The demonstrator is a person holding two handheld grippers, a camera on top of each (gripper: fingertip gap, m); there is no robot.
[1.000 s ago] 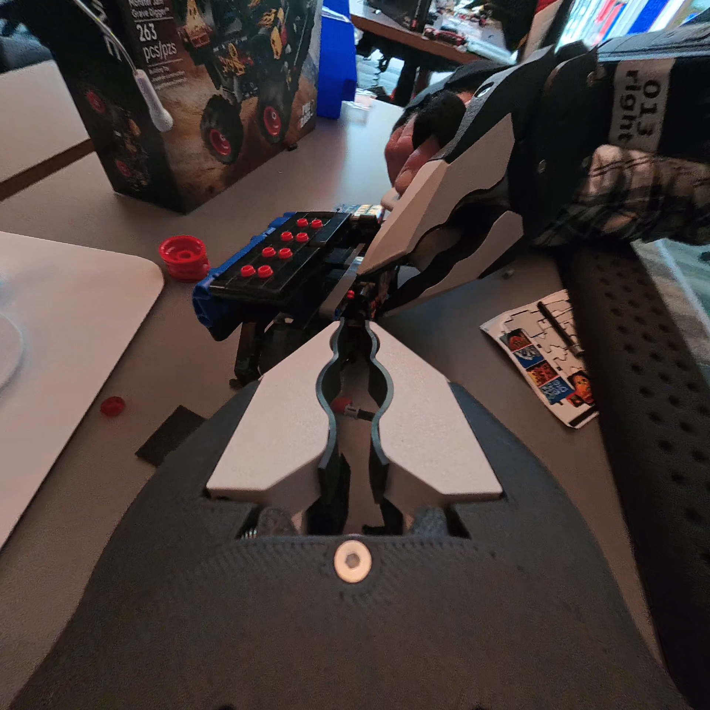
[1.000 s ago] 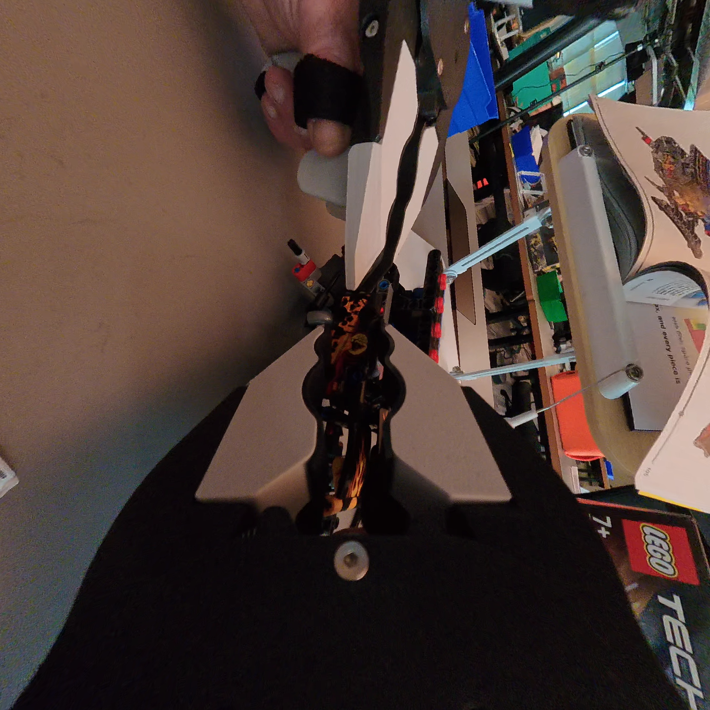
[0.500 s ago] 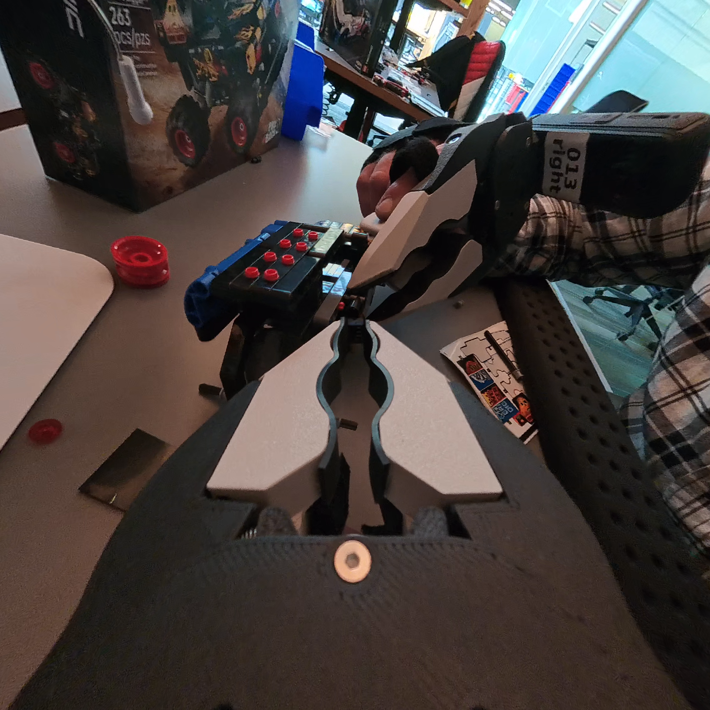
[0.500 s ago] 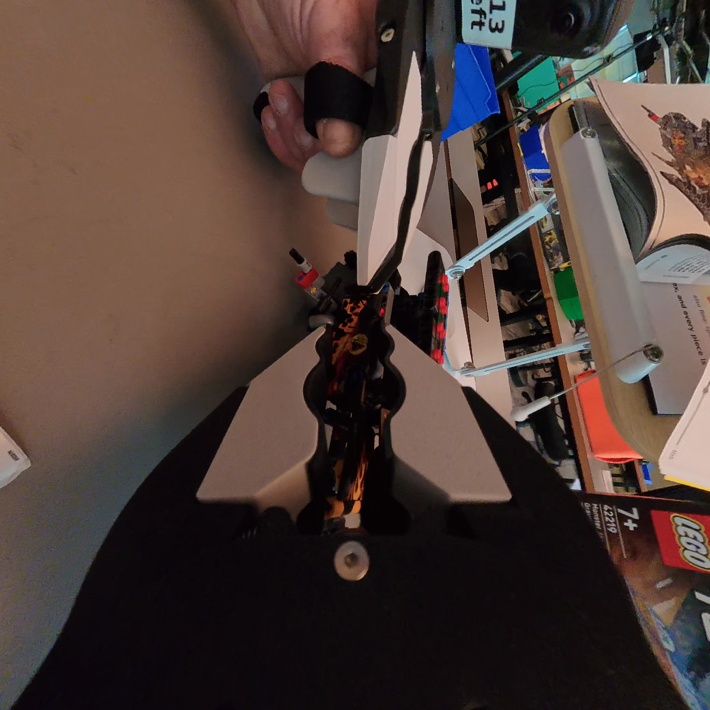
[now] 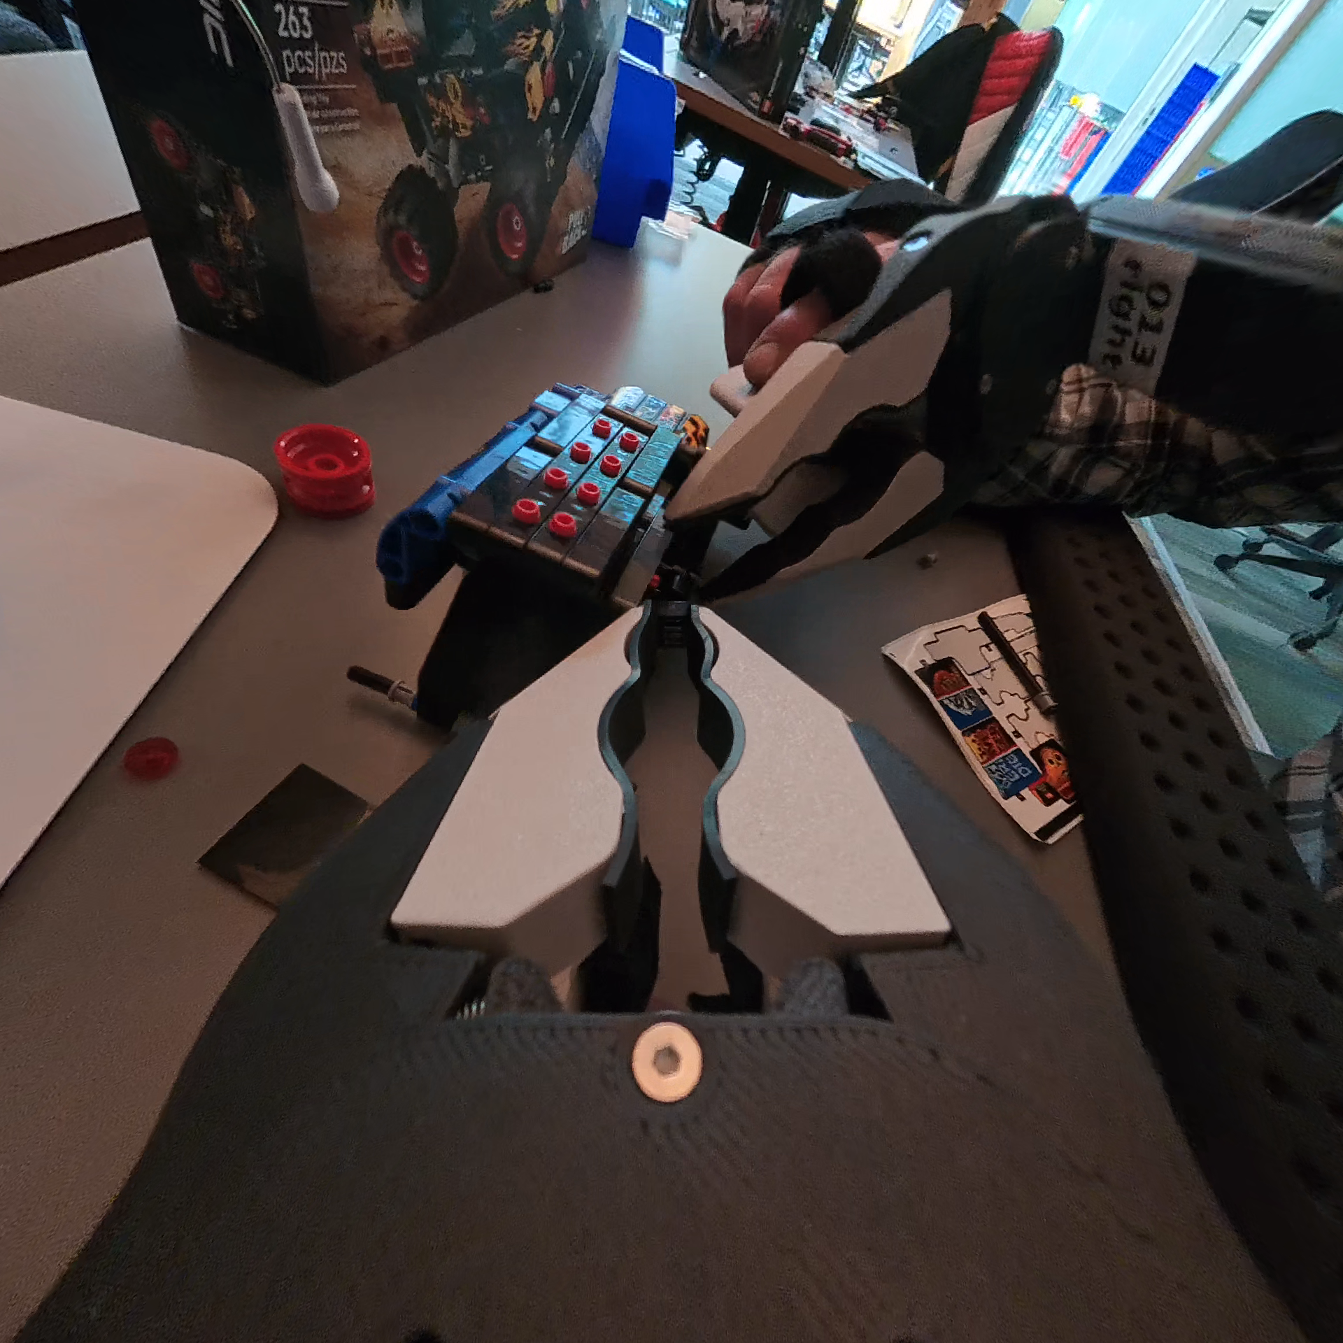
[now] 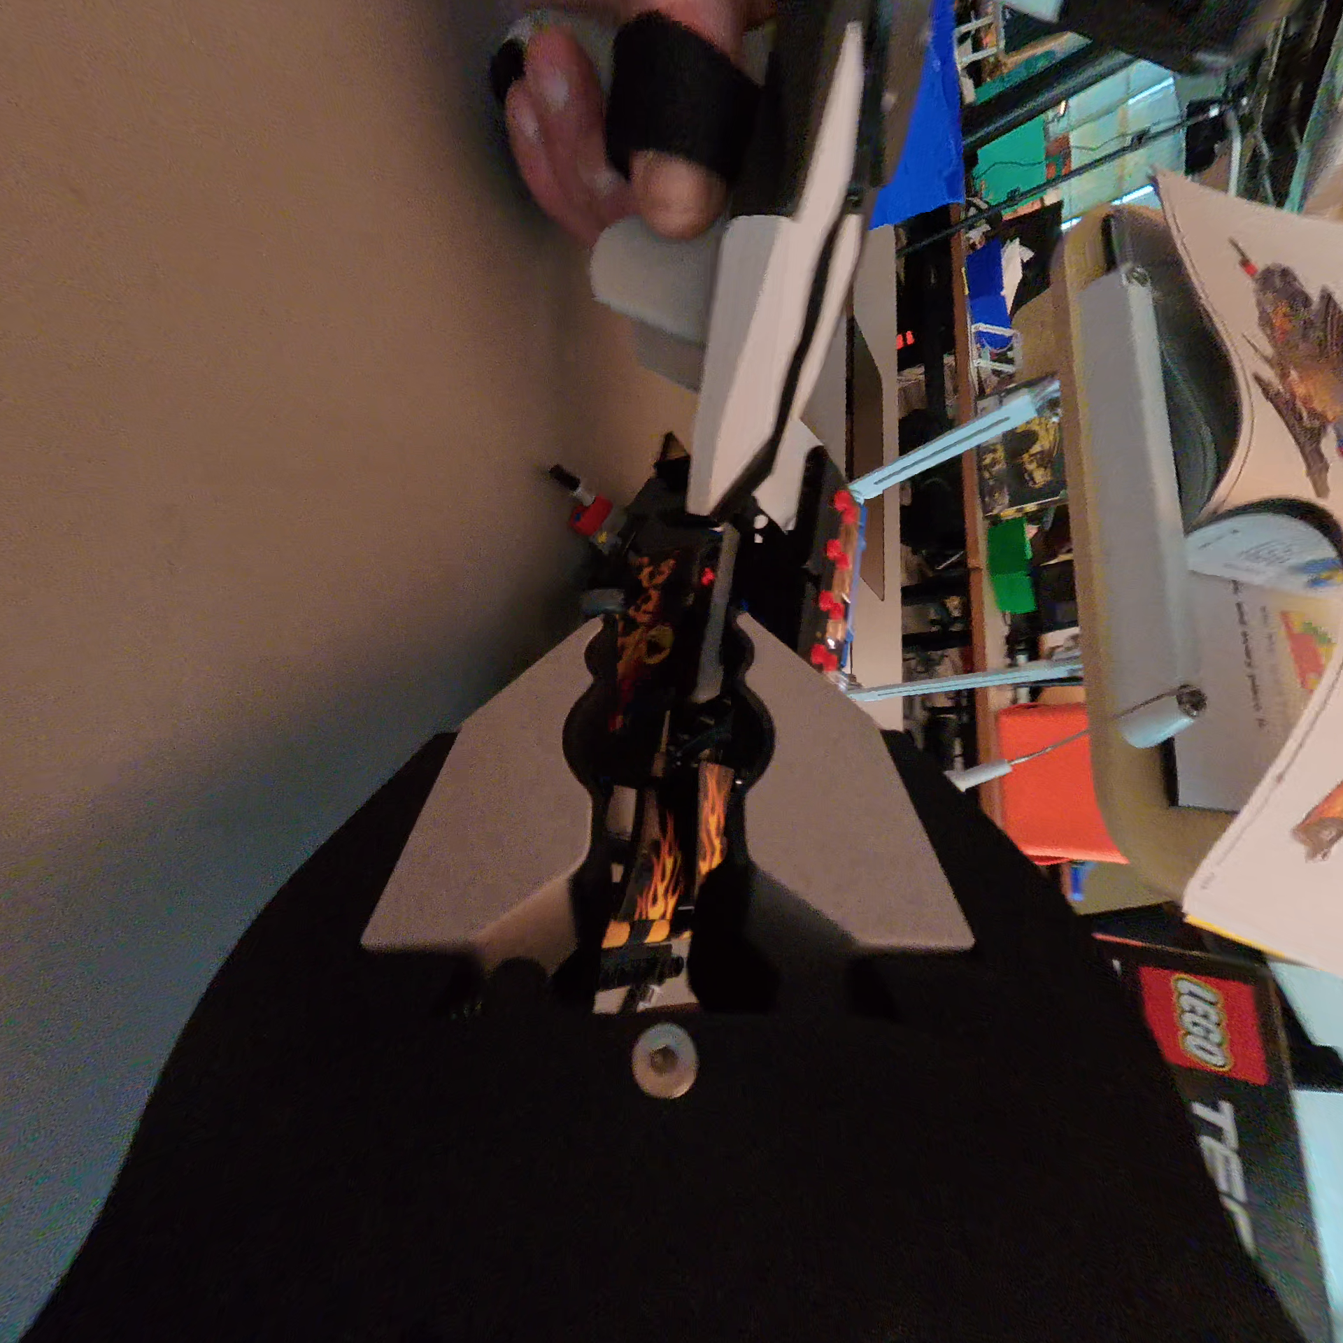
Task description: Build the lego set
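Note:
The partly built lego model (image 5: 574, 494) is black with red studs on top and a blue beam (image 5: 429, 523) on its left side. It is held above the grey table. My left gripper (image 5: 668, 618) is shut on a small black part at the model's near end. My right gripper (image 5: 690, 545) comes in from the right and is shut on the same end. In the right wrist view my right gripper (image 6: 665, 632) clamps the model's flame-stickered side (image 6: 654, 727). The left gripper (image 6: 716, 509) pinches the model from above there.
A red wheel hub (image 5: 325, 469), a small red round piece (image 5: 150, 756), a black pin (image 5: 378, 679) and a black rectangle (image 5: 287, 832) lie on the table. A sticker sheet (image 5: 995, 719) lies at the right. The set's box (image 5: 349, 145) stands behind. A white mat (image 5: 109, 581) lies at the left. An open instruction booklet (image 6: 1272, 436) stands on a holder. My two grippers' fingertips are within a few centimetres of each other.
Both grippers kept their hold. The model has turned a little between them, so its studded top faces the left camera more. More of the flame sticker shows between the right fingers.

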